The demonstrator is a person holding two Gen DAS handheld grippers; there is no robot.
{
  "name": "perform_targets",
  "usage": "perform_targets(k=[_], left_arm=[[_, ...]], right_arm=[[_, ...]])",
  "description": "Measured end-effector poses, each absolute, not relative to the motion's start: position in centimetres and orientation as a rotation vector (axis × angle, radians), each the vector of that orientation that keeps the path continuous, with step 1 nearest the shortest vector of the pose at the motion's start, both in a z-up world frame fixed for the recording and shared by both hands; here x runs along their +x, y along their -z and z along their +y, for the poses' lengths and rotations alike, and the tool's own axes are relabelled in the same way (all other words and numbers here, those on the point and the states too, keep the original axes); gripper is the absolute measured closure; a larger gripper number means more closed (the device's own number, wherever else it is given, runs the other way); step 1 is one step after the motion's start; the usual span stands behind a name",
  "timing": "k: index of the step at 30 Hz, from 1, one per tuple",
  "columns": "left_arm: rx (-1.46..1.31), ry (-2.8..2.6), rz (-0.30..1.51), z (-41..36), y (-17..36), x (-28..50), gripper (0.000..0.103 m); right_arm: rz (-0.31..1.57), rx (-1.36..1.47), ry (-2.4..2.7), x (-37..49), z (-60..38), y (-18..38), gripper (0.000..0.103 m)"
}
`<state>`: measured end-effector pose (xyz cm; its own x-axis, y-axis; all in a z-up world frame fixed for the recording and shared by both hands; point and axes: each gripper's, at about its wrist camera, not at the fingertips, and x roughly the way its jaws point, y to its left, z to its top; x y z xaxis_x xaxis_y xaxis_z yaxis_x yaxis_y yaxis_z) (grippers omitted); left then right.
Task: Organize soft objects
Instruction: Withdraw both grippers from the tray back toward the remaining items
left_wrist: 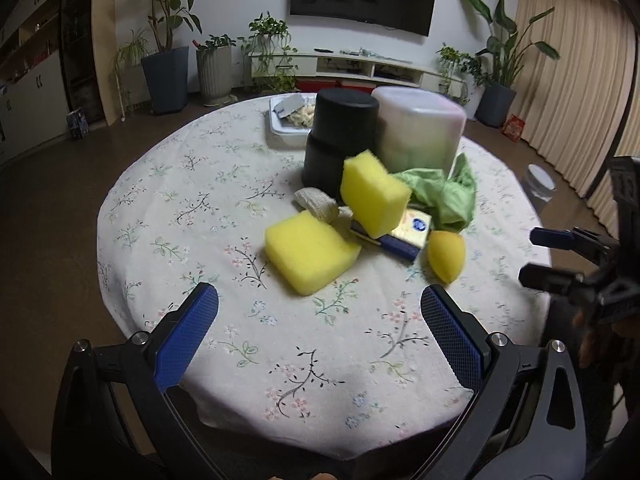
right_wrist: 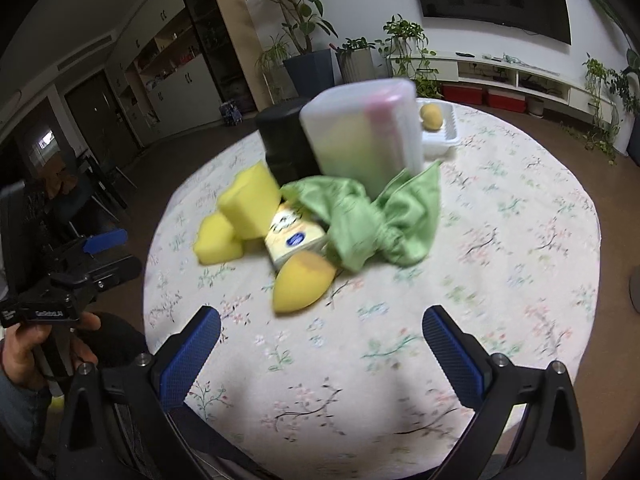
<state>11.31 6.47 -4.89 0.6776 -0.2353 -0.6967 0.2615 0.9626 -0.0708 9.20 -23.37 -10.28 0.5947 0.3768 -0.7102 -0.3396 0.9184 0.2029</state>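
A pile of soft things sits mid-table. A flat yellow sponge (left_wrist: 310, 255) lies nearest my left gripper (left_wrist: 319, 312), which is open and empty. A second yellow sponge (left_wrist: 374, 194) leans tilted on a tissue pack (left_wrist: 404, 234). A yellow egg-shaped puff (left_wrist: 446, 255) lies to the right. A crumpled green cloth (left_wrist: 448, 194) lies behind, and a beige rolled cloth (left_wrist: 316, 204) to the left. In the right wrist view my right gripper (right_wrist: 320, 332) is open and empty just before the puff (right_wrist: 302, 286), with the cloth (right_wrist: 376, 220) and sponges (right_wrist: 250, 204) beyond.
A black cylinder (left_wrist: 340, 140) and a translucent white container (left_wrist: 420, 130) stand behind the pile. A white tray (left_wrist: 282, 128) with small items sits at the far edge. The round table has a floral cloth (left_wrist: 240, 340). The right gripper shows at the right edge (left_wrist: 560, 256).
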Motion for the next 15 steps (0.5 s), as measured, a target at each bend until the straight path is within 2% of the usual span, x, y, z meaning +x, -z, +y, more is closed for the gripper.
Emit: perform_targets(k=[15], left_arm=[[0.087,0.198,0.877,4.9,8.9,18.1,0.000]], right_arm=[[0.858,-0.049,-0.300,12.7,-18.3,14.1,0.000]])
